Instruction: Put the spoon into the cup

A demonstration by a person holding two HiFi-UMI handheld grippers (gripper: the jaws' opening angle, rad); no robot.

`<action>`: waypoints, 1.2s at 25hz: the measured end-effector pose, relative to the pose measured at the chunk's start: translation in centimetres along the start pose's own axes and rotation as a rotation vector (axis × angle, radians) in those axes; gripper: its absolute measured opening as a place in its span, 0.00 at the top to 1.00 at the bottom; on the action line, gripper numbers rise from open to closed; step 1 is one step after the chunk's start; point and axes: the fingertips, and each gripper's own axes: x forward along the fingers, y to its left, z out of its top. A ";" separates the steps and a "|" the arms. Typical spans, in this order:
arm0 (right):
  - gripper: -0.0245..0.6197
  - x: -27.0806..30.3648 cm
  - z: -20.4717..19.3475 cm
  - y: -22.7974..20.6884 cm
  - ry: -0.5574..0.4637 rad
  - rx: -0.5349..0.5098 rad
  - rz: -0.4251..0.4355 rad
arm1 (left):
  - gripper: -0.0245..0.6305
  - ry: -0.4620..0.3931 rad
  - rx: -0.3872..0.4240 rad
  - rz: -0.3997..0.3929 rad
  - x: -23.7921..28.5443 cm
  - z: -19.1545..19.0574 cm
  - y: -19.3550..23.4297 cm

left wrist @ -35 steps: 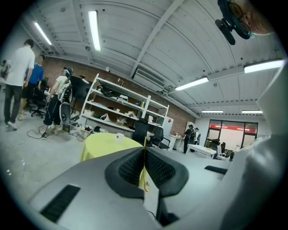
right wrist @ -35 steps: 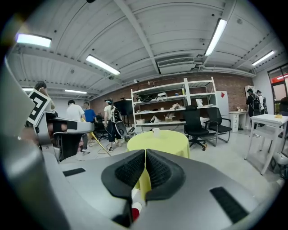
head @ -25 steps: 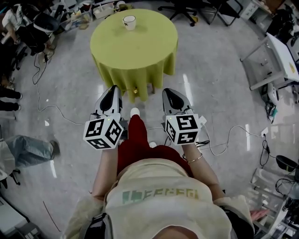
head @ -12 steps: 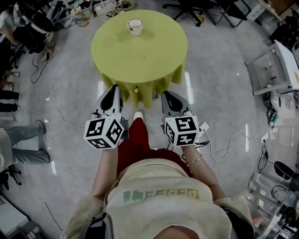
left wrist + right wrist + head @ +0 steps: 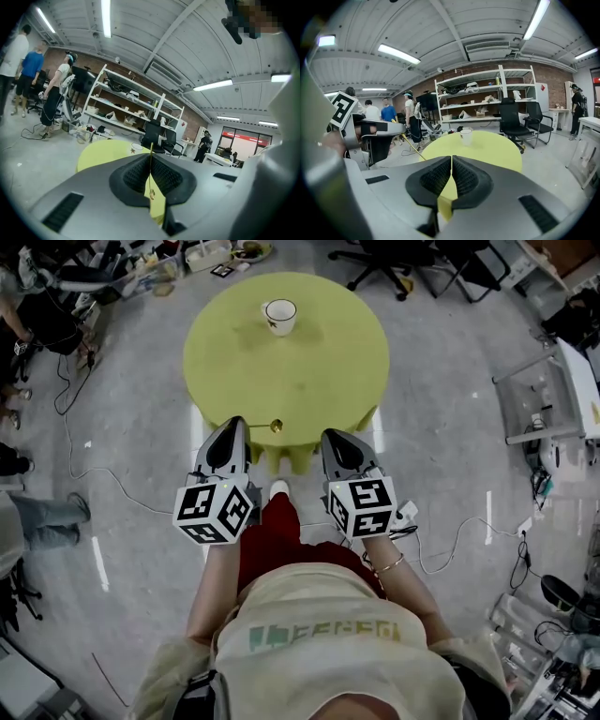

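A white cup stands at the far side of a round table with a yellow-green cloth. My left gripper is shut on a thin golden spoon, whose bowl sticks out to the right over the table's near edge. In the left gripper view the spoon runs as a gold line between the closed jaws. My right gripper is shut with nothing in it, level with the left one at the table's near edge. The right gripper view shows the cup ahead and the spoon at the left.
Cables trail over the grey floor on both sides. Office chairs stand beyond the table. People are at the left. A white frame table stands at the right. Shelves line the far wall.
The person has walked toward the table, so table and cup lie closer. Both grippers now reach the table's near edge, and the spoon's bowl shows over the cloth.
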 end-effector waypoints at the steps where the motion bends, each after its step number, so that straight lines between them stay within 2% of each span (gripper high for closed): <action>1: 0.90 1.0 0.4 -0.1 0.004 0.003 -0.002 | 0.93 0.002 -0.003 -0.004 0.9 0.3 0.5; 15: 0.90 11.3 5.1 -0.1 0.030 0.010 -0.058 | 0.93 0.028 -0.010 -0.076 8.8 5.0 6.3; 20: 0.90 12.8 5.8 0.0 0.040 0.001 -0.086 | 0.93 0.029 -0.020 -0.089 10.1 5.9 8.0; 30: 0.90 13.0 5.6 -1.4 0.060 -0.006 -0.110 | 0.93 0.029 -0.023 -0.071 11.1 6.1 8.5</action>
